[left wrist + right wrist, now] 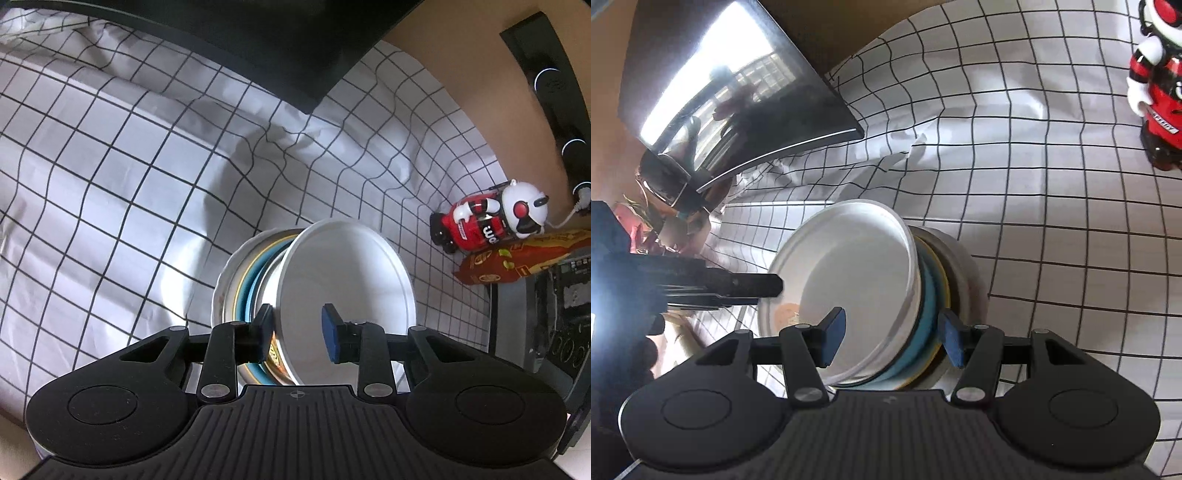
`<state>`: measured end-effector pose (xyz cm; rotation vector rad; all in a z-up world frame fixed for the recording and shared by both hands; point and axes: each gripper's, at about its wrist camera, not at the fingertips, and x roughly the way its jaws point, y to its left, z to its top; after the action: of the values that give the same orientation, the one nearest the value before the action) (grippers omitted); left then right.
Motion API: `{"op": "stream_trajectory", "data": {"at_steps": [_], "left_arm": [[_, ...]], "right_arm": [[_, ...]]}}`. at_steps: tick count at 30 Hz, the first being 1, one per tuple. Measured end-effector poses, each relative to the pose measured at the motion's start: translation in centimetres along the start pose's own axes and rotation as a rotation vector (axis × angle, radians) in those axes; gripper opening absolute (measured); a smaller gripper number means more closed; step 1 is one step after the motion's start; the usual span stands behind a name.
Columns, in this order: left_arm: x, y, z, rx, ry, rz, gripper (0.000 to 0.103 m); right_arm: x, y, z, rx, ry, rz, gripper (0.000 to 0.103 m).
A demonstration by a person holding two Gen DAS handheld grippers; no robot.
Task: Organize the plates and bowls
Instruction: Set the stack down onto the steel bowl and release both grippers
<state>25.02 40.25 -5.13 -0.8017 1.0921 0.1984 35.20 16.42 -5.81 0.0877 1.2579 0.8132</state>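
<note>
1. While the left wrist view looks down on it, the stack of dishes stands on edge on the checked cloth of the table, the white plate leaning off the blue plate and the floral-rimmed plate beyond it. The left gripper straddles the white plate's rim: one pad lies against its back, the other stands clear of its face, so the jaws are apart and clamp nothing. If only one pad bears on it, I judge the white plate could tip away from the stack and fall flat.

2. As that view shows, the toy robot and the snack packet sit to the right of the stack, near enough that a rolling plate could knock them.

3. Seen from the right wrist, the right gripper brackets the stack, one pad before the white plate's face, the other beside the blue plate and the outer dish. Neither pad visibly presses, so the jaws are apart. Closing unevenly could slide the plates over each other.

4. Left of the stack, the left gripper's finger reaches the white plate's rim; two grippers pulling differently could twist it loose, and the cloth's wrinkles give the stack poor footing.
</note>
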Motion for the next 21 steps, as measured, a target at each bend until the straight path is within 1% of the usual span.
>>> {"op": "stream_trajectory", "data": {"at_steps": [2,7,9,11,12,13,16,19,21], "left_arm": [[-0.6,-0.4,-0.3,0.000,-0.033,0.013,0.032],[-2.4,-2.1,-1.1,0.050,-0.129,0.061,0.032],[-2.6,-2.9,-1.5,0.070,-0.145,0.074,0.032],[-2.2,-3.2,-1.9,0.056,-0.139,0.081,0.032],[-2.0,-3.2,-2.2,0.042,-0.144,0.089,0.029],[-1.8,-3.2,-2.5,0.038,-0.155,0.095,0.029],[-1.9,-3.3,-3.4,0.056,-0.188,0.094,0.029],[-2.3,-2.8,-3.3,0.048,-0.181,0.077,0.029],[-2.7,-2.3,-3.0,0.045,-0.199,0.096,0.028]], "right_arm": [[-0.6,-0.1,-0.2,-0.002,-0.019,-0.009,0.057],[-4.6,-0.5,-1.5,-0.048,-0.137,-0.066,0.056],[-6.6,-1.2,-2.1,-0.056,-0.183,-0.093,0.057],[-7.7,-1.9,-2.6,-0.059,-0.207,-0.112,0.057],[-7.8,-2.2,-2.6,-0.057,-0.211,-0.114,0.057],[-7.7,-2.5,-2.6,-0.052,-0.212,-0.112,0.057],[-6.8,-2.6,-2.5,-0.035,-0.213,-0.095,0.057],[-5.5,-1.4,-2.4,-0.042,-0.196,-0.037,0.056],[-4.5,-0.5,-1.7,-0.061,-0.183,-0.037,0.056]]}}
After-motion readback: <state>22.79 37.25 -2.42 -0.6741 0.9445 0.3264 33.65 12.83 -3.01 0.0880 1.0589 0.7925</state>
